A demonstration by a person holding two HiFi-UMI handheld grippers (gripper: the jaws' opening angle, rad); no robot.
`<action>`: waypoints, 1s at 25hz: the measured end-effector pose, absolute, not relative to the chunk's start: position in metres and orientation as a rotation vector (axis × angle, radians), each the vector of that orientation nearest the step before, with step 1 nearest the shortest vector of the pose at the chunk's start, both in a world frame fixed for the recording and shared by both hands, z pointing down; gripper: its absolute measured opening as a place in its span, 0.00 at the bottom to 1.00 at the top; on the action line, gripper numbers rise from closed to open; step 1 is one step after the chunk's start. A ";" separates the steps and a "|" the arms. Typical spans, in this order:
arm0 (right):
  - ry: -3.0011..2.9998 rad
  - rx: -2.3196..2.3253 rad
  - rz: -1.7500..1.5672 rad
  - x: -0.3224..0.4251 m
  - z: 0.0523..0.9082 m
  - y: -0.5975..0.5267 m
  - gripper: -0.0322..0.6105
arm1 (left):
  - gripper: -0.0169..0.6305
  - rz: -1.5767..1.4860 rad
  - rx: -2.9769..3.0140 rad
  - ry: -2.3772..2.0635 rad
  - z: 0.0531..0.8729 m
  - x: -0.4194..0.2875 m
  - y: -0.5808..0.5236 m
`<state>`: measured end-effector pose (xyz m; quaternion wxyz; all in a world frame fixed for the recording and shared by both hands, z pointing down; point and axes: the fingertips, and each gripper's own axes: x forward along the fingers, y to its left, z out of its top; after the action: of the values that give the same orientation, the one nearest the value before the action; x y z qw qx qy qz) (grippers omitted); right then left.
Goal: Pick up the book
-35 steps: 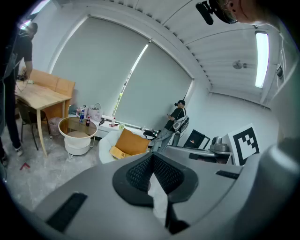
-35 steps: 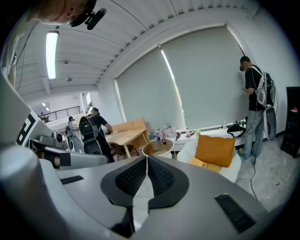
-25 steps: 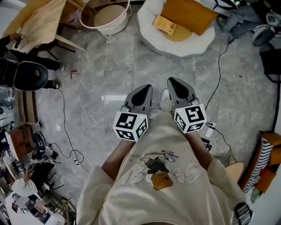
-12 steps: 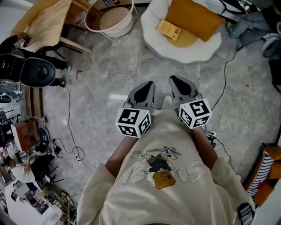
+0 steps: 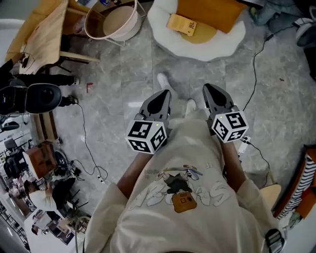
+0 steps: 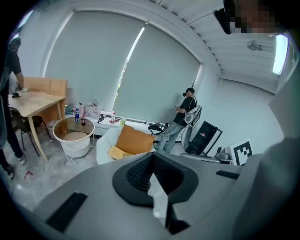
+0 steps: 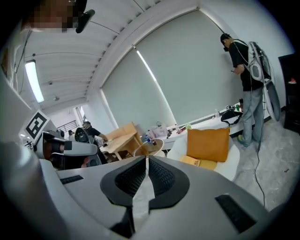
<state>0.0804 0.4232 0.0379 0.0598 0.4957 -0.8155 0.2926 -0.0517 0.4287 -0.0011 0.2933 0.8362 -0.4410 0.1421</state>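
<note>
The book (image 5: pixel 181 24) is a yellow paperback lying on the seat of a white round armchair (image 5: pixel 197 47), in front of an orange cushion (image 5: pixel 210 12). It also shows small in the left gripper view, book (image 6: pixel 117 152), and in the right gripper view, book (image 7: pixel 197 162). My left gripper (image 5: pixel 160 95) and right gripper (image 5: pixel 210 89) hover side by side over the grey floor, well short of the chair. Both point toward it. Each has its jaws shut with nothing between them, as the left gripper (image 6: pixel 151 157) and right gripper (image 7: pixel 146 161) show in their own views.
A round white side table (image 5: pixel 111 22) stands left of the armchair, with a wooden table (image 5: pixel 42 34) beyond it. Cables (image 5: pixel 252 69) run across the floor at right. A black chair (image 5: pixel 34 96) and clutter line the left edge. People stand near the window.
The person has walked toward the armchair, and a shoe now shows ahead of the grippers. Both grippers travelled forward with them, and the right one shifted rightward and rolled a little.
</note>
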 end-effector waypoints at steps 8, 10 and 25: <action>-2.330 1.636 0.895 0.092 0.055 0.369 0.11 | 0.04 0.343 2.246 -1.020 0.025 -0.033 0.351; -2.293 1.681 0.900 0.093 0.054 0.342 0.11 | 0.04 0.341 2.245 -0.971 0.030 -0.029 0.323; -2.310 1.674 0.727 0.009 -0.008 0.130 0.11 | 0.04 0.280 2.450 -0.823 0.001 -0.069 0.127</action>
<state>0.0085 0.1295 -0.0081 0.0988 0.5659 -0.7808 0.2458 -0.0693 0.1275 0.0007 0.2675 0.9081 -0.3051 0.1036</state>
